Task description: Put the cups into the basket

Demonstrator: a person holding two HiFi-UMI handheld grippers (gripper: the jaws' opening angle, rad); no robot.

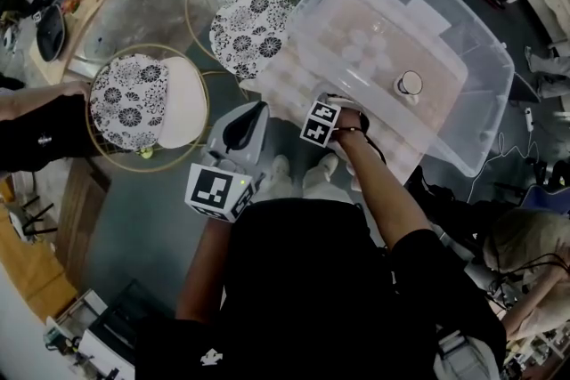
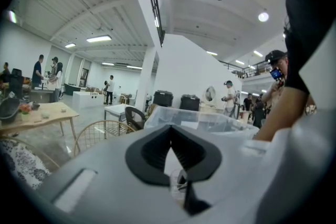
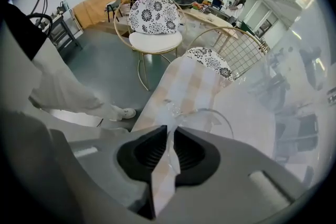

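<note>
- Cup (image 3: 205, 120), clear and thin, shows lower middle against the checked bench (image 3: 184, 86). The jaws of the right gripper (image 3: 171, 128) pinch its rim, and the wall could buckle and slip free.
- Lifted carelessly, it may clip the rim of the basket (image 1: 485, 102).
- The left gripper (image 2: 170, 144) offers no support, its jaws pressed together.

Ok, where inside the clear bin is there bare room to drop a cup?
Bare floor seems to show in the clear bin along its right wall, past the dark-rimmed cup, and toward its far corner. The middle looks crowded: a cluster of clear cups. The right tongs pinch a clear cup over the checked cloth.
</note>
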